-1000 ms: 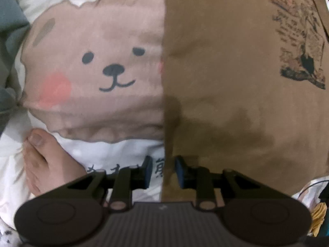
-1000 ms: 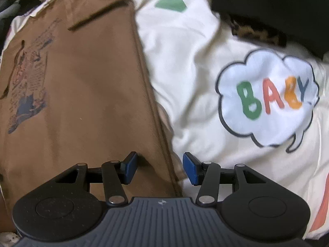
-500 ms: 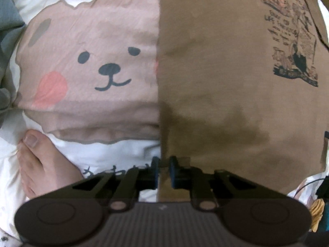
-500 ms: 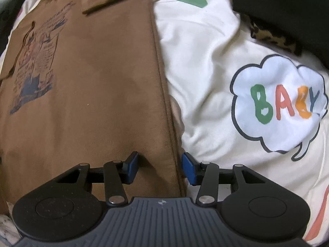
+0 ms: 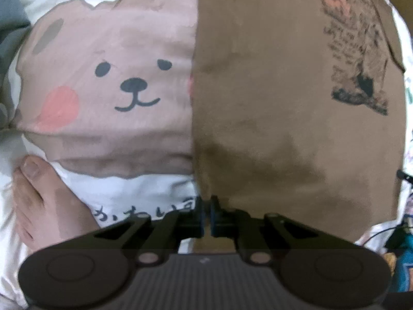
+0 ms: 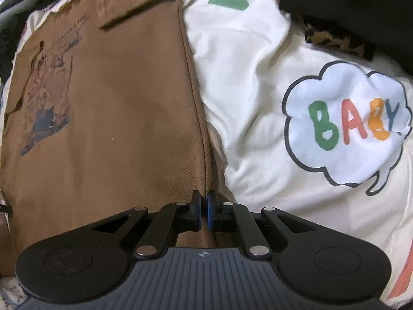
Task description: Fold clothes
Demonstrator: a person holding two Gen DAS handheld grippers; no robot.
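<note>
Shirt [image 6: 124, 118]: brown matt cloth, slightly napped, print faded. Bedding [image 6: 247, 82]: smooth cream cloth, creased. Gripper [image 6: 203, 211]: matt black plastic, ribbed grey housing, blue pads [image 6: 209, 206], shiny metal pins.

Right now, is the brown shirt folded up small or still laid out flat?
Mostly laid out flat. The brown shirt lies smooth on the bedding, its printed picture showing, long side edges straight. Both grippers pinch its near corners. Its far end is out of view.

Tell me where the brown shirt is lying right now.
The brown shirt lies flat on the printed bedding: right of the bear face in the left wrist view, left of the BABY cloud in the right wrist view.
</note>
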